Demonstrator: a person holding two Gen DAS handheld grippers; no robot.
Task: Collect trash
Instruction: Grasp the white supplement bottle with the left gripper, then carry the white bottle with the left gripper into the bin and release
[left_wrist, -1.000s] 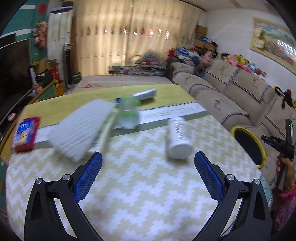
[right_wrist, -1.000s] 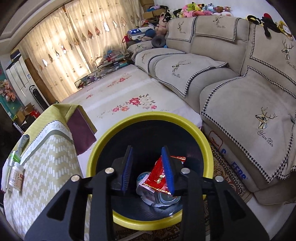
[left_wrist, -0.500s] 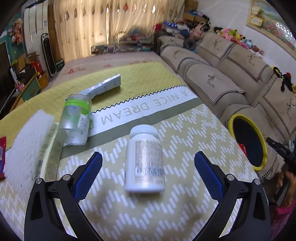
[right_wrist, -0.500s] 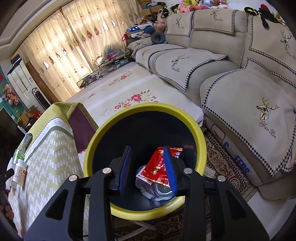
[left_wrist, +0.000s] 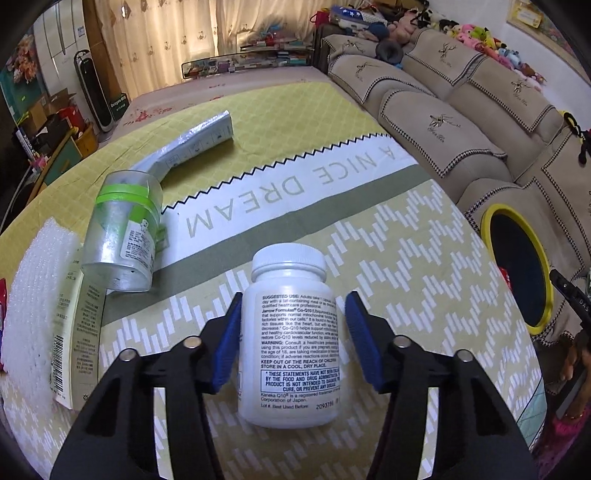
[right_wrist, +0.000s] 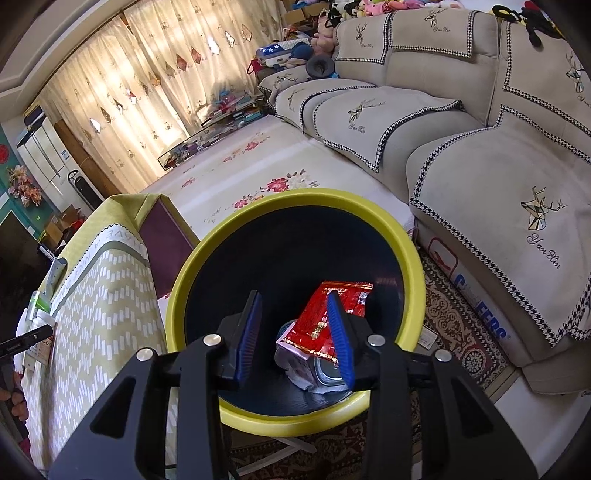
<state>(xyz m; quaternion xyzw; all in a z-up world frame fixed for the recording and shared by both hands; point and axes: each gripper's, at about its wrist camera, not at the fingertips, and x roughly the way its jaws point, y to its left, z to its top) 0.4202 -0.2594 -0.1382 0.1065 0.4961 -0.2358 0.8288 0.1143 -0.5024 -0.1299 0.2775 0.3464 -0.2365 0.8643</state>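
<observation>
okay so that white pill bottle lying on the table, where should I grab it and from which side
Grip the white pill bottle across its labelled body, below the cap, coming down from above with a finger on each long side. It lies flat, cap pointing away, so its round sides are free. The left hand-held gripper already straddles it there; its jaws have just been closing, the left pad touching, a slight gap at the right.

The bottle (left_wrist: 291, 332) was smooth white plastic with a ribbed cap and a matt printed paper label. Left of the bottle, the cup (left_wrist: 122, 236) looked like clear glossy plastic banded with green tape. Further left of the bottle lay white foam sheet (left_wrist: 33, 295), bumpy and matt. The counter (left_wrist: 424, 258) wore a woven cloth, matt. The left gripper (left_wrist: 293, 339) had black matt plastic arms and ridged blue pads. The bin (right_wrist: 406, 243) had a smooth yellow rim and a shiny red foil wrapper (right_wrist: 325, 317) inside.
</observation>
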